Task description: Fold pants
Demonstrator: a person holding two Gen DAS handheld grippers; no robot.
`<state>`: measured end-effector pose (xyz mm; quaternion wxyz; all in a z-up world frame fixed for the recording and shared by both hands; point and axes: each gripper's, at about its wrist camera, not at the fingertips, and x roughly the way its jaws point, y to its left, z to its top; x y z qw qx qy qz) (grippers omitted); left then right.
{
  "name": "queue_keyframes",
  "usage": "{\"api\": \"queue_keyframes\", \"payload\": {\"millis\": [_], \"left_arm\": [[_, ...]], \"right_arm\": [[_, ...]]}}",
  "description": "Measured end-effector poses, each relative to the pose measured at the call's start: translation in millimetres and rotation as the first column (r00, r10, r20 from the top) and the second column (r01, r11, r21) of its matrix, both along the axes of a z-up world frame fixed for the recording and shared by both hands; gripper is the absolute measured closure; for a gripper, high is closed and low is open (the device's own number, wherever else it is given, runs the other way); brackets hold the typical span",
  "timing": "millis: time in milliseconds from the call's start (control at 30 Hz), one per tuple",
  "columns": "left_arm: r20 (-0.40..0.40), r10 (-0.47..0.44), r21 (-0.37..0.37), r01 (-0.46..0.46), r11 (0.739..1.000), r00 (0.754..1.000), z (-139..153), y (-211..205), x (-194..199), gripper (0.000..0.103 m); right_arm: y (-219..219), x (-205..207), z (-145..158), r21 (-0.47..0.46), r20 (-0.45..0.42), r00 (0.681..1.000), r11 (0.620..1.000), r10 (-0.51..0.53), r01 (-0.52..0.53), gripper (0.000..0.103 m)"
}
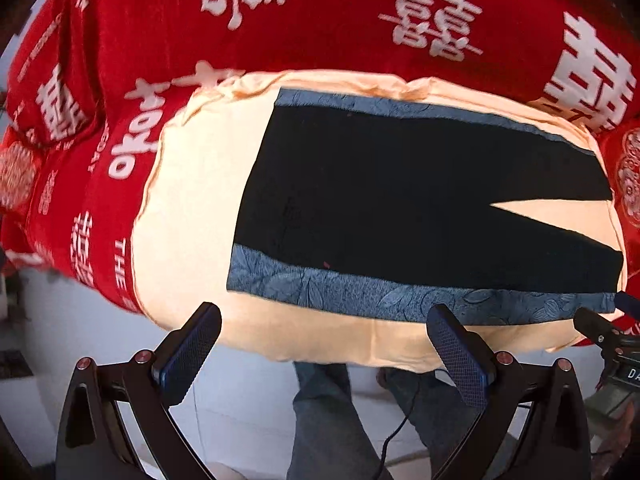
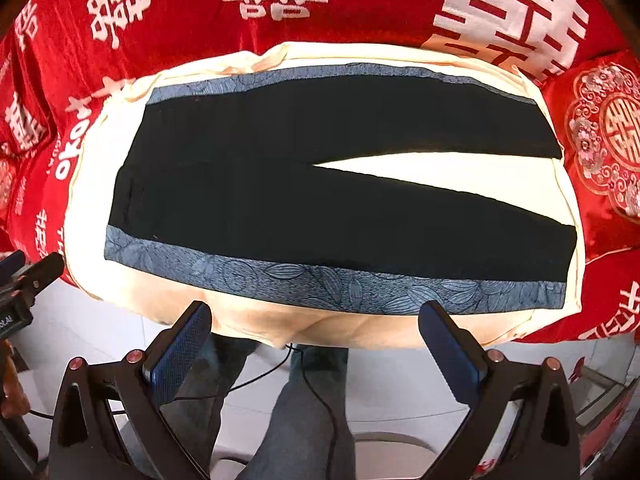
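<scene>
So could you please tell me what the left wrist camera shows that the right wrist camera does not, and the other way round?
Only the left wrist view shows the open left gripper head-on, with the right gripper at its right edge. Only the right wrist view shows the whole round embroidered red cushion, the open right gripper head-on, and the left gripper at its left edge. Both show the black pants with blue floral side stripes lying flat and unfolded on the cream cloth, over the red bedspread with white characters.
</scene>
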<state>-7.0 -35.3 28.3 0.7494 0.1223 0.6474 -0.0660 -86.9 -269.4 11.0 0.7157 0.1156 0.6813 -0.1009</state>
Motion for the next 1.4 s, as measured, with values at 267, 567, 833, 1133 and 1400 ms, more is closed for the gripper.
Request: {"api": "queue_keyframes", "payload": {"millis": [267,567,833,1133,1400], "left_arm": [[-0.037,0.038,-0.018,-0.038,0.999,0.999,-32,14,6,0.0],[-0.082,0.118,-0.056,-0.123,0.991,0.99,-115,69,22,0.0],[-0.116,0.175,-0.211,-0.196,0.958,0.978,-172,121,19,0.0],[-0.185,0.166,-0.37,-0.225,0.901,0.969,-204,124,19,0.0],[-0.259,0.179,-0.503,-0.291,0.814,0.949,-200,94,28,0.0]], "right_arm": [[1,-1,-34,0.04,-0.013,0.999,0.998,-0.051,0.051,0.0],[38,-4,-108,0.531,0.098,0.964,0.832,-0.248,0.16,0.0],[100,-8,-214,0.758,0.016,0.955,0.627,-0.295,0.181,0.028],[97,-6,-253,0.856,0.028,0.874,0.464,-0.486,0.23,0.028],[94,17,-194,0.898,0.141,0.871,0.43,-0.471,0.087,0.028]]}}
